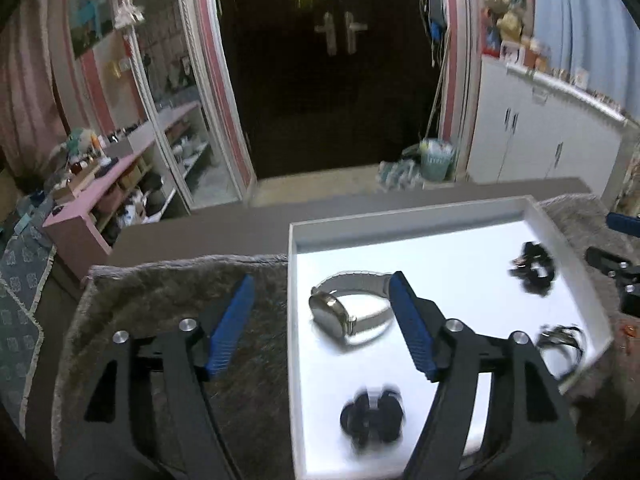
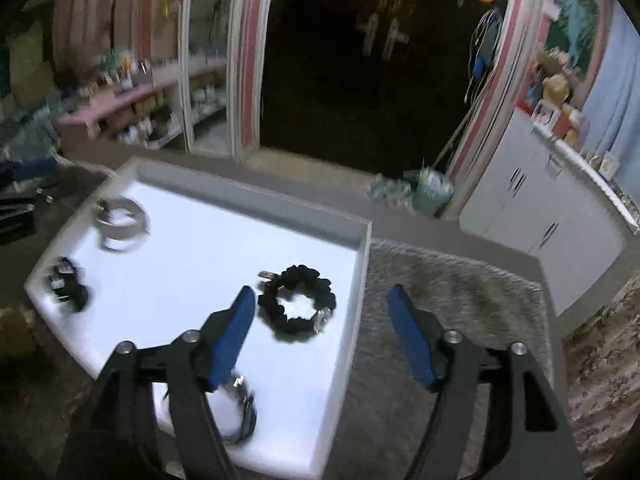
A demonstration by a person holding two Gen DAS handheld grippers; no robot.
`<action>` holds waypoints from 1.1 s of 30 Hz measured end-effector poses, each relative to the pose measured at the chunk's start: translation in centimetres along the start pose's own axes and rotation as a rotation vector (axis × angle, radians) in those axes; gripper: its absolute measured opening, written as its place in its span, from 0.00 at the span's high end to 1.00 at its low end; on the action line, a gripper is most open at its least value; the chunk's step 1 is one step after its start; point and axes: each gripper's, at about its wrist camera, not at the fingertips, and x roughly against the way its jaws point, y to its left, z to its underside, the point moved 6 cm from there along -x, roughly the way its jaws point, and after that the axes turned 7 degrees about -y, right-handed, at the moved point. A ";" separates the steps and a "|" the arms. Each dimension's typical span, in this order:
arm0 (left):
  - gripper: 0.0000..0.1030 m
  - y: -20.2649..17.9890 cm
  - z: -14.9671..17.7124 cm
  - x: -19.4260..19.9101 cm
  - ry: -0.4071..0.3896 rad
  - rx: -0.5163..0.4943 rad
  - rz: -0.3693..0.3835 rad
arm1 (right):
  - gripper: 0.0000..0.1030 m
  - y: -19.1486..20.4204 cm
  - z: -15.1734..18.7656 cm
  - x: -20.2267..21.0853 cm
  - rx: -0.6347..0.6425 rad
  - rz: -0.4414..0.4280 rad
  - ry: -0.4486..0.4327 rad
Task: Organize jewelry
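Note:
A white tray [image 1: 572, 240] lies on a grey fuzzy mat [image 1: 248, 360]. In it are a silver watch [image 1: 348, 312], a black beaded bracelet [image 1: 534, 268], a black piece [image 1: 372, 416] near the front and a dark bangle [image 1: 560, 344] at the right. My left gripper [image 1: 320, 308] is open and empty, straddling the tray's left wall just above the watch. In the right wrist view the tray [image 2: 360, 280] holds the black beaded bracelet [image 2: 298, 304], the watch [image 2: 120, 224], the black piece [image 2: 68, 284] and the bangle [image 2: 240, 412]. My right gripper [image 2: 320, 312] is open and empty over the tray's right wall.
The mat [image 2: 440, 320] covers a grey table with a raised back edge [image 1: 360, 216]. Beyond it are a dark doorway, a pink shelf [image 1: 92, 200] at the left and white cabinets [image 1: 540, 140] at the right. The other gripper shows at the tray's right side [image 1: 616, 272].

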 end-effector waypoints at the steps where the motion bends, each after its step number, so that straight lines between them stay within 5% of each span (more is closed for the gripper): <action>1: 0.29 0.6 0.2 1.9 -0.031 0.011 0.001 | 0.28 -0.3 0.0 1.4 -0.003 0.003 -0.024; 4: 0.27 2.1 1.7 6.4 -0.079 0.045 -0.010 | 0.27 -2.3 2.0 6.4 -0.044 0.023 -0.083; 12: 0.24 5.2 9.5 14.0 -0.113 0.097 -0.099 | 0.27 -5.5 9.7 11.6 -0.162 0.086 -0.096; 17: 0.23 5.1 14.4 15.8 -0.081 0.074 -0.158 | 0.27 -3.1 14.8 13.6 -0.164 0.147 -0.097; 23: 0.22 5.4 18.4 16.1 -0.032 0.114 -0.153 | 0.27 -0.8 17.5 14.0 -0.195 0.112 -0.072; 33: 0.16 4.3 19.5 16.8 -0.045 0.071 -0.166 | 0.27 1.5 18.7 15.1 -0.131 0.164 -0.117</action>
